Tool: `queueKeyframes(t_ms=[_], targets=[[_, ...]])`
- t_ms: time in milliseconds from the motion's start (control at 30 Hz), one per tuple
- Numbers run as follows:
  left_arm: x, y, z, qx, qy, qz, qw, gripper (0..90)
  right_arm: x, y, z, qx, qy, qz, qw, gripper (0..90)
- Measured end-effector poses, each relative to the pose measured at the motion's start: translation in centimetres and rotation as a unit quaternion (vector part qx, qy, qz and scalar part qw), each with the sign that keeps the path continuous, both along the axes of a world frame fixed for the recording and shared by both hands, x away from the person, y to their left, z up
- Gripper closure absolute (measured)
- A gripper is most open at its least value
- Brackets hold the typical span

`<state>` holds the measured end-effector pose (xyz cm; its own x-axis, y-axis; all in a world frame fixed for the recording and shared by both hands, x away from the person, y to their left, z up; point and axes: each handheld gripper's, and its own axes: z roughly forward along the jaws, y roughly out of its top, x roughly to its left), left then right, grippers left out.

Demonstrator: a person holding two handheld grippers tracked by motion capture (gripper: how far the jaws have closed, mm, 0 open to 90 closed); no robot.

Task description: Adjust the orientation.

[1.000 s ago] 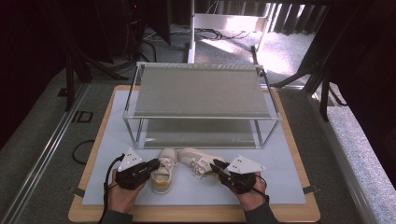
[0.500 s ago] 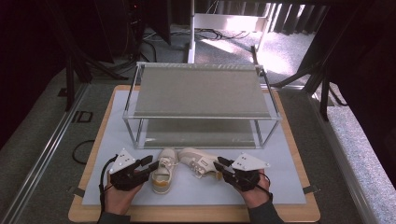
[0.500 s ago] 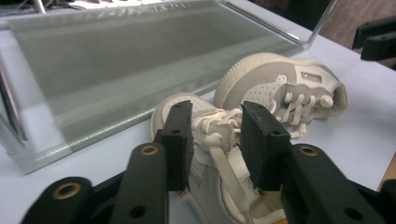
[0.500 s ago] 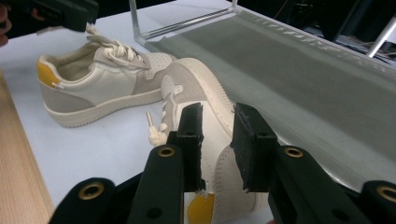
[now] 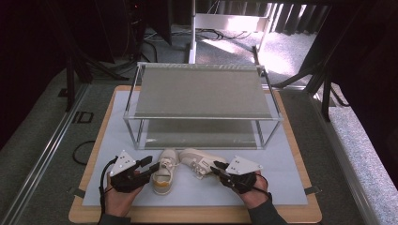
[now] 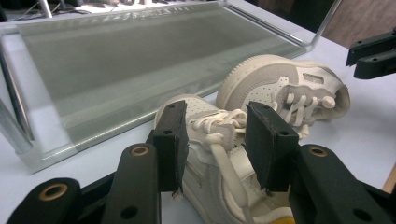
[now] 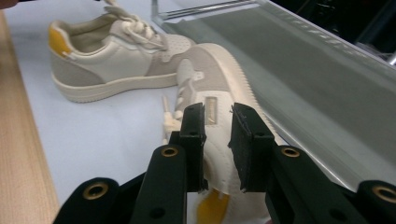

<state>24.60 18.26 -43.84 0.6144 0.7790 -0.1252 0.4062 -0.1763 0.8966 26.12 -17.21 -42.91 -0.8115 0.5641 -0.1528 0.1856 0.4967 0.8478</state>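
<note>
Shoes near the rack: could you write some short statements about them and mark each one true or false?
1. The left shoe and the right shoe are both on the mat, in front of the rack. True.
2. One shoe is on the rack's top shelf. False: both are on the mat.
3. The left shoe has a yellow heel. True.
4. The laces are black. False: they are cream, like the shoes.
5. The left shoe's toe points toward the rack. True.
</note>
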Motion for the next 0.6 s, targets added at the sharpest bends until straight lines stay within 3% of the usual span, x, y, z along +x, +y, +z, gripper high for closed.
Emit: queueKeyframes(t_ms=[233,367,500,600], targets=[[0.0,-0.2,-0.2,0.001,0.003,-0.003,1.0,58.5,0.5,0.9,-0.6,-0.022,-0.003,0.01,0.9997,72.6],[0.0,-0.1,-0.2,-0.003,0.004,-0.007,1.0,58.9,0.7,1.1,-1.1,-0.03,0.003,0.019,0.9994,65.8],[0.1,-0.2,-0.3,-0.002,0.007,-0.008,0.9999,58.9,0.6,1.3,-1.2,-0.031,-0.005,0.019,0.9993,56.6],[0.1,-0.2,-0.3,-0.001,0.006,-0.008,1.0,58.9,0.7,1.4,-1.3,-0.038,-0.01,0.015,0.9991,54.8]])
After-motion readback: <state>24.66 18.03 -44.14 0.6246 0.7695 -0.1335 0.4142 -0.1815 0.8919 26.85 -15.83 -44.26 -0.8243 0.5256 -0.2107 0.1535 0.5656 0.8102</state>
